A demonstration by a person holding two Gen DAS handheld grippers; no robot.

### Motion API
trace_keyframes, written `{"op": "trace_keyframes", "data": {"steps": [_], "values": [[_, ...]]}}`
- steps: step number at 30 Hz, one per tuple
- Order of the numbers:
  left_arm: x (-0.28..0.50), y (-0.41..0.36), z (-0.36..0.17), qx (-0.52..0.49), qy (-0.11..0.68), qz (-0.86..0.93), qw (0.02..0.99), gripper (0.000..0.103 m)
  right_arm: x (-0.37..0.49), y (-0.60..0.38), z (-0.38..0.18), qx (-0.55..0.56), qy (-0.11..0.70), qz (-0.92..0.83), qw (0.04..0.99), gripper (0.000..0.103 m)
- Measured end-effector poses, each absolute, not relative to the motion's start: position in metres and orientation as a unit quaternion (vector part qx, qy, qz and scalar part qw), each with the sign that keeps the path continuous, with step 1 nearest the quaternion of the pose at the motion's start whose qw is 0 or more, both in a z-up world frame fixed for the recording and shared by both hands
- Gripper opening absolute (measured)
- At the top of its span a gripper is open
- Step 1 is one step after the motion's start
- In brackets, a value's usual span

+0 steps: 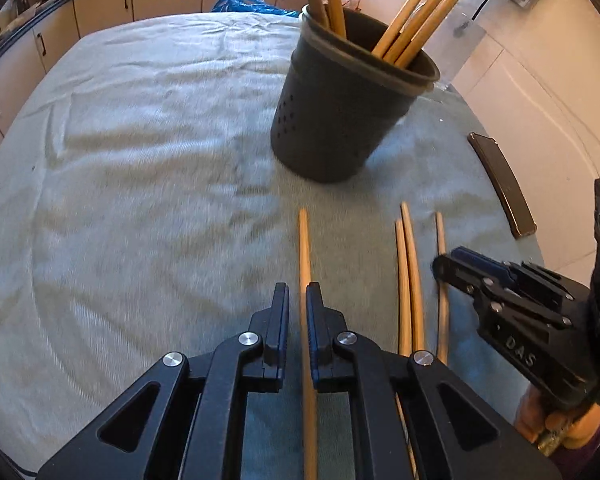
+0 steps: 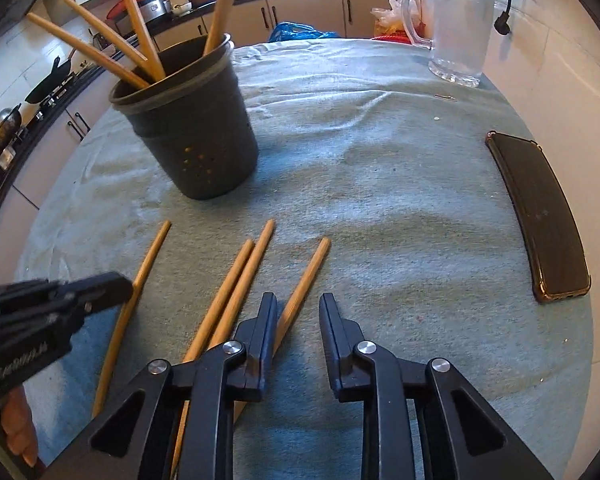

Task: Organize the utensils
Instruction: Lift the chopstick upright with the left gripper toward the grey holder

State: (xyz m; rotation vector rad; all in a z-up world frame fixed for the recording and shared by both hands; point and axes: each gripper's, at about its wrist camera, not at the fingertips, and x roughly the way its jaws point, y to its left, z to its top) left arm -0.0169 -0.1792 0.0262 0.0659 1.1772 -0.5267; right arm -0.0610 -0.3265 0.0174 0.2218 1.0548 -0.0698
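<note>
My left gripper (image 1: pixel 298 296) is shut on a wooden chopstick (image 1: pixel 304 248) that points toward the dark perforated holder (image 1: pixel 340 120). The holder stands on the cloth with several chopsticks leaning in it. In the right wrist view the left gripper (image 2: pixel 118 284) covers that same chopstick (image 2: pixel 152 252). A pair of chopsticks (image 2: pixel 236 280) lies side by side in the middle. My right gripper (image 2: pixel 298 308) hangs over the rightmost chopstick (image 2: pixel 308 272), its jaws apart. That stick slants under the left finger and neither pad presses on it. From the left wrist view the right gripper (image 1: pixel 440 266) sits over this stick (image 1: pixel 441 236).
A pale blue-green cloth (image 2: pixel 380 200) covers the table. A black phone (image 2: pixel 540 216) lies at the right edge, and a glass jug (image 2: pixel 456 32) stands at the far right. Kitchen cabinets (image 1: pixel 100 4) run behind and to the left. The holder (image 2: pixel 192 140) is close ahead.
</note>
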Motion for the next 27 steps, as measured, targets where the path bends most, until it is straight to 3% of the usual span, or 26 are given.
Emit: {"op": "trace_keyframes", "data": {"steps": [21,24,27], "values": [[0.005,-0.199,0.019,0.015,0.525,-0.248,0.814,0.008,-0.041,-0.329,0.015,0.091,0.476,-0.069,0.872,0.024],[0.003,-0.203,0.019,0.036,0.517,-0.251,0.817,0.005,-0.041,-0.324,0.015,0.073,0.471,-0.082,0.875,0.012],[0.004,-0.199,0.021,0.027,0.524,-0.246,0.815,0.005,-0.042,-0.330,0.018,0.105,0.471,-0.067,0.873,0.007]]}}
